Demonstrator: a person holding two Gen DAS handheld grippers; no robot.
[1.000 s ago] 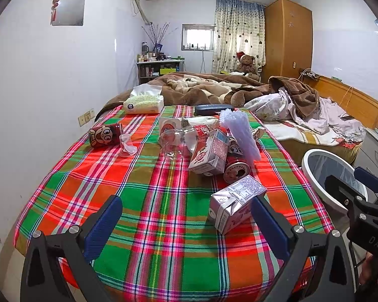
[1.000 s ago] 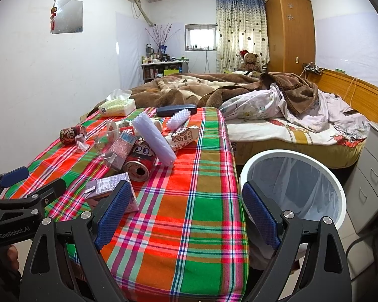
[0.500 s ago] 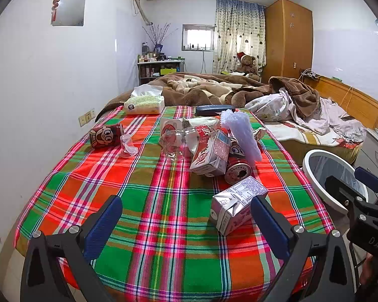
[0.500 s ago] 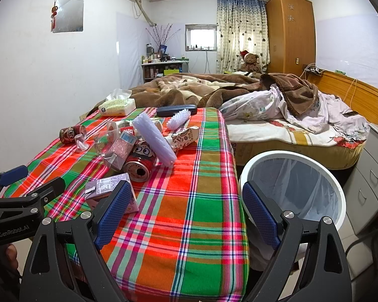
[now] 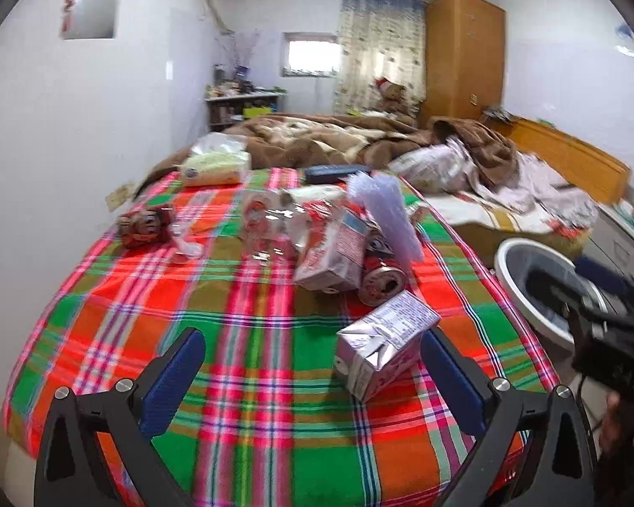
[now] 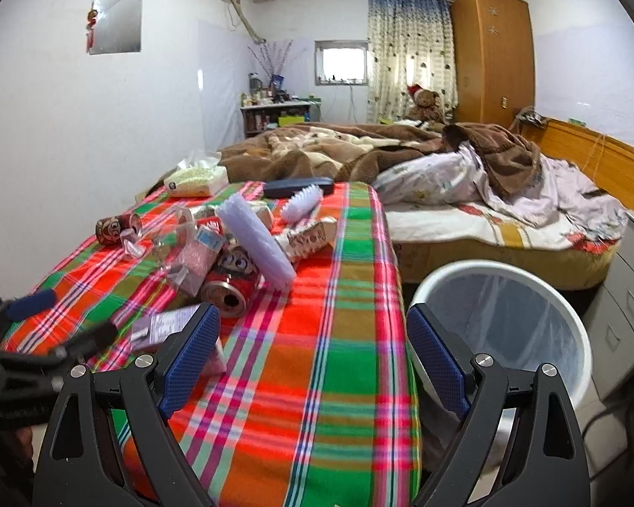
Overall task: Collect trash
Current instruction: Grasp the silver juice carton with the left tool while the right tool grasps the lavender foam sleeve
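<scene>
Trash lies on a plaid-covered table point(image 5: 249, 338). A silver-pink drink carton point(image 5: 382, 344) lies nearest, just inside the right finger of my open left gripper point(image 5: 312, 376). Behind it sit a red can point(image 5: 382, 283), a larger pink carton point(image 5: 336, 253), crumpled clear plastic point(image 5: 270, 228) and a purple bubble-wrap roll point(image 5: 391, 215). Another red can point(image 5: 141, 226) rests at the far left. My right gripper point(image 6: 312, 359) is open over the table's right part point(image 6: 342, 338), the same carton point(image 6: 169, 327) by its left finger. The white bin point(image 6: 503, 321) stands on the floor to the right.
A tissue pack point(image 5: 215, 164), a dark case point(image 5: 336, 172) and a white brush point(image 6: 302, 200) lie at the table's far end. A bed with a brown blanket point(image 6: 359, 152) is beyond. Grey drawers point(image 6: 629, 295) flank the bin. A wall runs along the left.
My left gripper has moved forward and slightly right, so the silver-pink carton now sits closer, near its right finger. The right gripper has edged forward a little. Both stay open.
</scene>
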